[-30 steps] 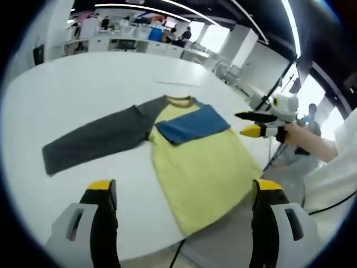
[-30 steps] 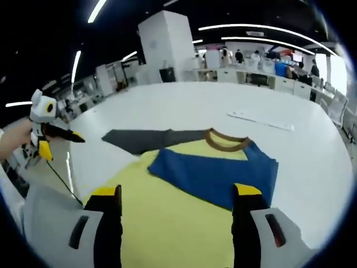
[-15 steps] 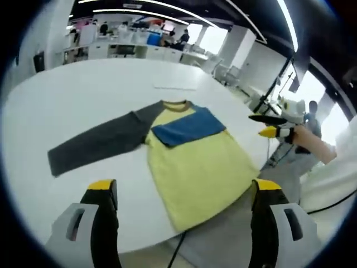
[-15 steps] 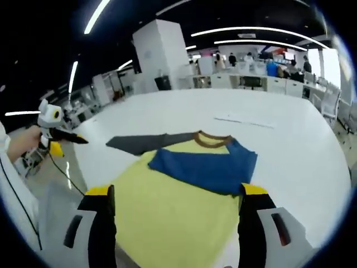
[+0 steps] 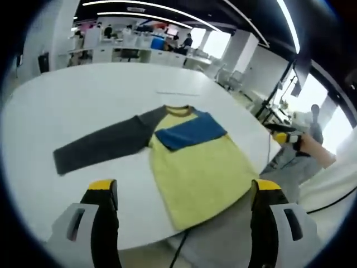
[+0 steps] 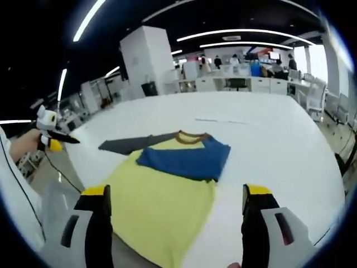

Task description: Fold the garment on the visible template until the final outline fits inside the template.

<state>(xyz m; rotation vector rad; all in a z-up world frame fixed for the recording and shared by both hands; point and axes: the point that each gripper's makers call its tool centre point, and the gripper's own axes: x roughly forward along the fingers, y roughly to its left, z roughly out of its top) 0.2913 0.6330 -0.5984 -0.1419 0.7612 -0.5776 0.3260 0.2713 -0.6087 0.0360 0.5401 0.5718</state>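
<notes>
A long-sleeved shirt (image 5: 198, 170) lies flat on the white round table (image 5: 67, 100), its yellow body reaching the near edge. Its grey sleeve (image 5: 106, 142) stretches out to the left. The blue sleeve (image 5: 192, 131) is folded across the chest below the brown collar (image 5: 178, 110). My left gripper (image 5: 185, 187) hovers open off the table edge, holding nothing. My right gripper (image 6: 177, 191) is open and held back above the shirt (image 6: 162, 204), with the blue sleeve (image 6: 184, 161) and grey sleeve (image 6: 125, 145) beyond. Each gripper appears in the other's view: right gripper (image 5: 283, 137), left gripper (image 6: 51, 143).
A faint thin strip (image 5: 175, 92) lies on the table beyond the collar, as does the strip (image 6: 220, 120). The table (image 6: 279, 145) has bare white surface around the shirt. Desks, people and a white pillar (image 6: 145, 61) stand far behind. A cable hangs below the table edge (image 5: 178, 251).
Both views have pulled back from the shirt, which looks smaller. The right gripper has drawn away to the right of the table. The shirt has not moved.
</notes>
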